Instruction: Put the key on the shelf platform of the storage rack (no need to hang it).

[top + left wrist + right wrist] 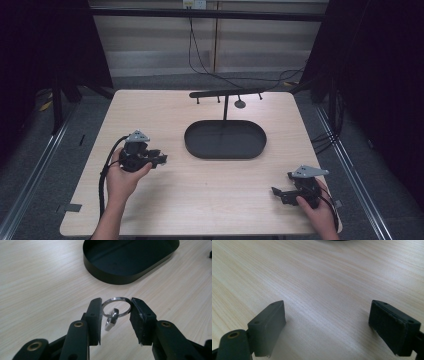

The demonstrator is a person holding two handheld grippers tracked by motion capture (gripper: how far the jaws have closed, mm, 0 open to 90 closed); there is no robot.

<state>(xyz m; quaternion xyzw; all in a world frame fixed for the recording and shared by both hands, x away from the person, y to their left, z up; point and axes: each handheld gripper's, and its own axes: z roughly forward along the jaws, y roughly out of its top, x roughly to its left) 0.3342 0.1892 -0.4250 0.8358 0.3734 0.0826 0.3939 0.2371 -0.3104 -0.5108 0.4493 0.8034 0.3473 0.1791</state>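
My left gripper (116,307) is shut on a silver key ring (116,307), its two pads pressing the ring's sides. A small silver piece (111,320) hangs from the ring, above the wood. In the high view the left gripper (161,160) is held over the table's left half, pointing toward the black oval tray (225,139). That tray (130,260) lies just ahead of the ring in the left gripper view. My right gripper (278,194) sits at the table's front right corner. Its jaws stand wide apart, nothing between them, in the right gripper view (327,315).
Behind the tray a black stand (226,93) with a crossbar and short pegs rises at the table's far edge. Cables (200,60) trail on the floor beyond. The light wooden table (200,200) is bare between the two hands.
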